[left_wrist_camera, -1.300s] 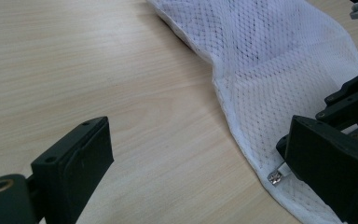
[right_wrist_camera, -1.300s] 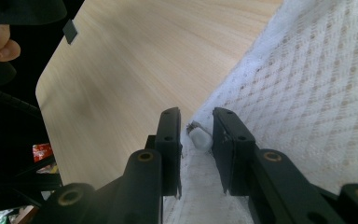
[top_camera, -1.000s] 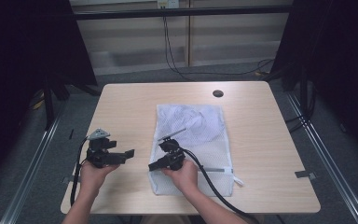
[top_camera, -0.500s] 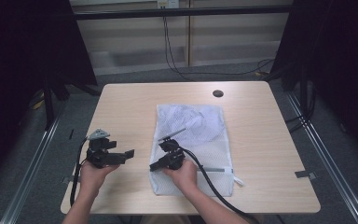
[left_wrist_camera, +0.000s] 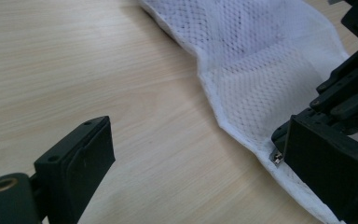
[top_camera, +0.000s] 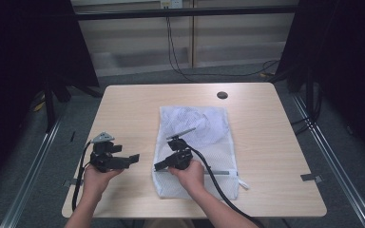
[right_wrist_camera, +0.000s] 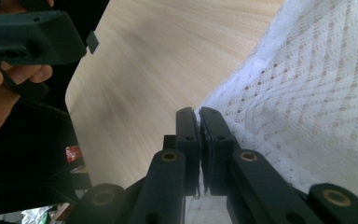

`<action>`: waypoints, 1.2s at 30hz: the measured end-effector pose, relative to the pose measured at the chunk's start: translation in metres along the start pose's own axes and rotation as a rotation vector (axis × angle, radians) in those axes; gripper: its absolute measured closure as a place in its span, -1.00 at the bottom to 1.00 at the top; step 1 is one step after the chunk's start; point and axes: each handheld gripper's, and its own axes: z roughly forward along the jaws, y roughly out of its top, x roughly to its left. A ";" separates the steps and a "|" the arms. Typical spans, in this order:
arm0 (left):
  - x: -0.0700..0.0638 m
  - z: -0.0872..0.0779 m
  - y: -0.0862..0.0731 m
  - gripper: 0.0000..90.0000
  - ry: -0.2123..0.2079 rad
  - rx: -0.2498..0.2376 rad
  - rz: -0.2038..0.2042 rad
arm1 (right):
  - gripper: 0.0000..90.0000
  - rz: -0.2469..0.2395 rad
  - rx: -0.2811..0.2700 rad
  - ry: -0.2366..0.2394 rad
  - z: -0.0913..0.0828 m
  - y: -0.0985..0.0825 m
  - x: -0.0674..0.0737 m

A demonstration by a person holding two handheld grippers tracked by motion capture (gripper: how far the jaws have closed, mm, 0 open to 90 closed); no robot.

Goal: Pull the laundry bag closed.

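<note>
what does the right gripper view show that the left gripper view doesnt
Right gripper view: its own fingers pressed together on the edge of the white mesh bag, with a fold of mesh between them, plus the rounded table corner and a hand holding the other gripper.

Left gripper view: its own fingers spread wide over bare wood, nothing between them, and a small metal zipper pull at the bag's edge beside the other gripper.

Both: the mesh bag lying on the light wooden table.

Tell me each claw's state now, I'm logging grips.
Left claw: open, holding nothing.
Right claw: closed on the edge of the mesh bag.
</note>
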 end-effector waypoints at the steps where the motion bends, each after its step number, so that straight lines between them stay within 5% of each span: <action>1: -0.001 0.001 0.000 -0.82 -0.005 -0.002 -0.002 | 0.93 -0.001 0.002 0.002 -0.001 0.000 0.000; 36: -0.027 0.027 -0.002 -0.81 -0.215 0.092 -0.050 | 0.93 -0.014 -0.067 -0.002 -0.028 0.005 0.001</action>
